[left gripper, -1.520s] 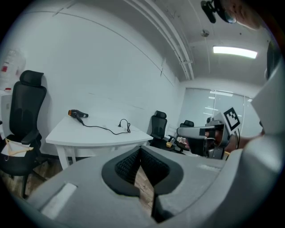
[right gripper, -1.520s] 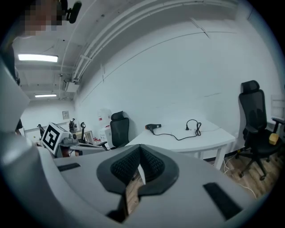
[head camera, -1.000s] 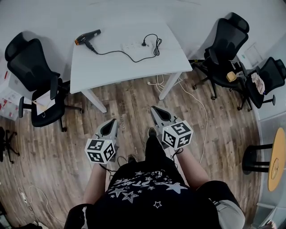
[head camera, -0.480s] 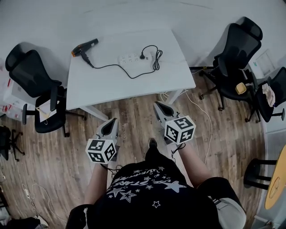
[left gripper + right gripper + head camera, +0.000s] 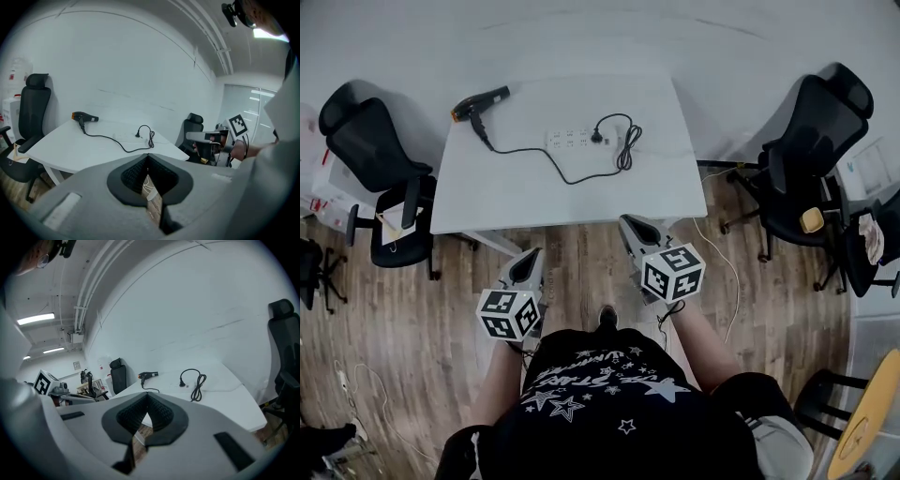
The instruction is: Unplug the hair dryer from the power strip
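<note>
A black hair dryer (image 5: 481,101) with an orange rear lies at the white table's (image 5: 487,202) far left corner. Its black cord runs to a plug (image 5: 599,138) at the right end of the white power strip (image 5: 569,139), with a coiled loop (image 5: 625,150) beside it. My left gripper (image 5: 528,262) and right gripper (image 5: 630,225) hover over the floor just short of the table's near edge, both shut and holding nothing. The left gripper view shows the dryer (image 5: 83,116) and plug (image 5: 138,136) beyond the left gripper (image 5: 148,157). In the right gripper view, the dryer (image 5: 149,375) and cord loop (image 5: 198,389) lie past the right gripper (image 5: 148,397).
Black office chairs stand to the left (image 5: 370,150) and right (image 5: 811,159) of the table. A white cable (image 5: 717,248) trails on the wooden floor by the table's right leg. A white wall runs behind the table. A round wooden top (image 5: 862,431) sits at lower right.
The person has walked toward the table, so it sits nearer and lower in the head view. Both grippers came forward with the person and stayed shut.
</note>
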